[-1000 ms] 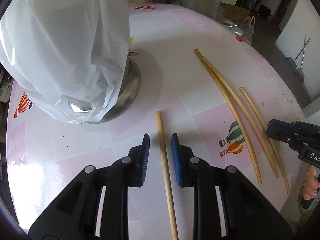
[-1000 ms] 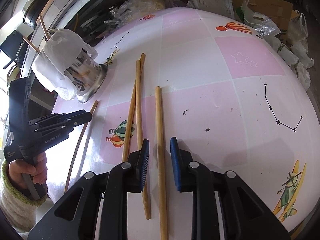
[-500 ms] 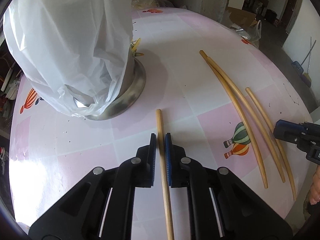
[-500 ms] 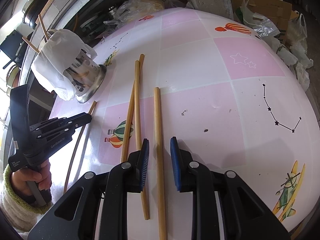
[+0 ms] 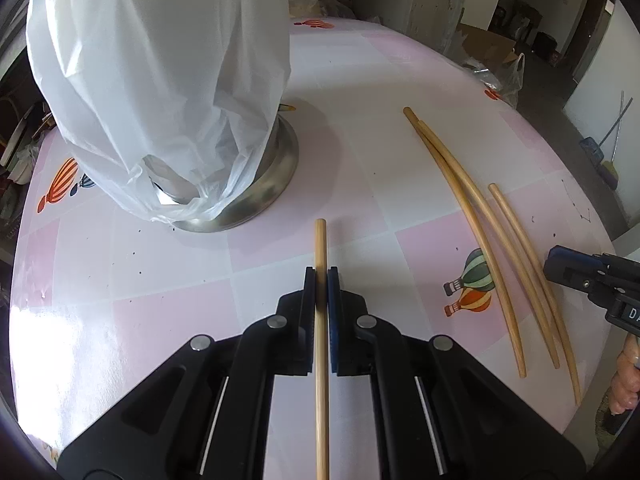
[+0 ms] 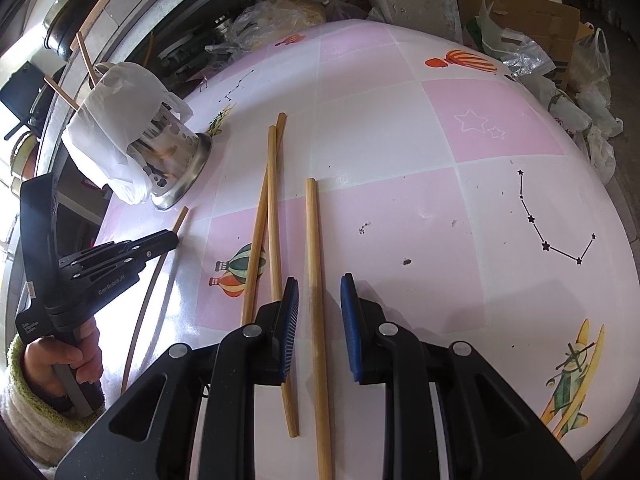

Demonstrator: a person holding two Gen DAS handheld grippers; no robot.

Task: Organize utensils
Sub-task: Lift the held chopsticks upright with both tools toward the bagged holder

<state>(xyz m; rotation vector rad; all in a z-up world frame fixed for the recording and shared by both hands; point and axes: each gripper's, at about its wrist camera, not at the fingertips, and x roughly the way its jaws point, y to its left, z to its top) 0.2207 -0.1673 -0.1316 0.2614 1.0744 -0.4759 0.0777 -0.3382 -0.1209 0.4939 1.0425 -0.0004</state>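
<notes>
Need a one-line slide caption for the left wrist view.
Left gripper shut on a bamboo chopstick lying on the pink tablecloth, beside the bag-draped steel holder.

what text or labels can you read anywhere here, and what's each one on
"GenRobot.AI": white print on the side of the left gripper, right wrist view.
"DA", cut off by the frame edge: on the body of the right gripper, left wrist view.
Small white label low on the left gripper's handle: too small to read.

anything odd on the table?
Yes: the metal chopstick holder has a white plastic bag draped over it, hiding most of it. Three chopsticks lie loose; two cross. Left hand-held gripper is shut on a fourth chopstick.
</notes>
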